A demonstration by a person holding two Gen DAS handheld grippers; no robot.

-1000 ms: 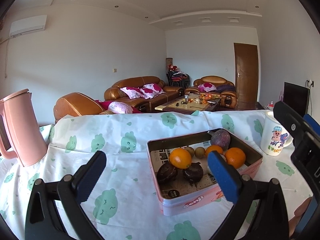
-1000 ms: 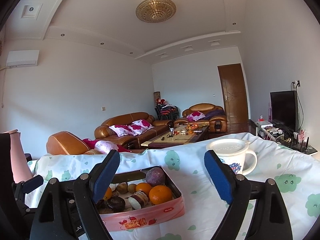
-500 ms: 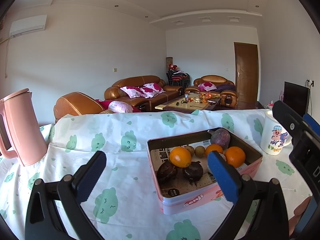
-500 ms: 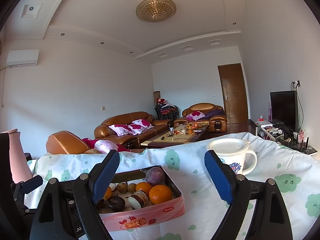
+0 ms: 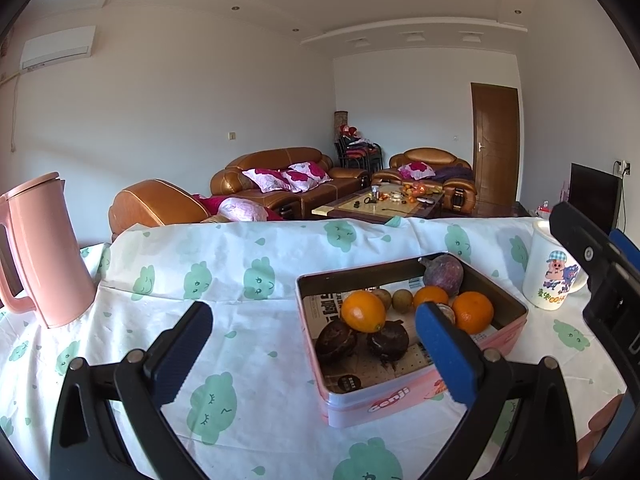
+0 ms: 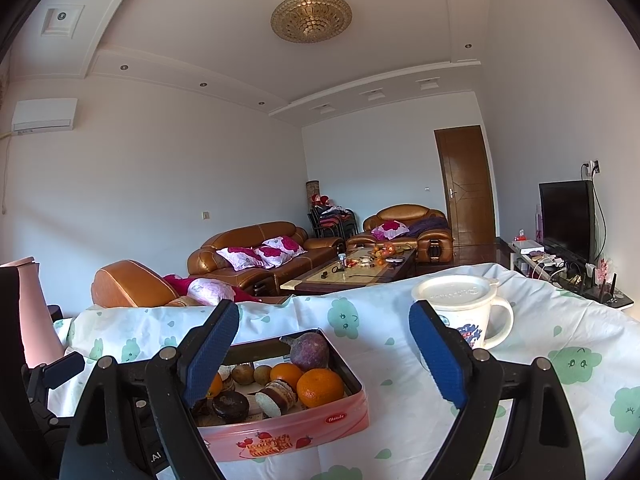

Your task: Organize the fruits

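A pink tin box (image 5: 404,400) stands on the table and holds oranges (image 5: 363,311), a purple fruit (image 5: 444,275), small brown fruits (image 5: 401,300) and dark round pieces (image 5: 388,345). It also shows in the right wrist view (image 6: 304,428), with an orange (image 6: 319,387) and the purple fruit (image 6: 309,350) in it. My left gripper (image 5: 314,354) is open and empty, above the table just left of the box front. My right gripper (image 6: 325,354) is open and empty, above the box's right end.
A pink kettle (image 5: 38,248) stands at the table's left. A white lidded mug (image 6: 464,308) stands right of the box, also in the left wrist view (image 5: 550,266). The table has a white cloth with green prints (image 5: 212,276). Sofas and a coffee table lie beyond.
The views have shifted only slightly. Both grippers stay open and nothing on the table has moved.
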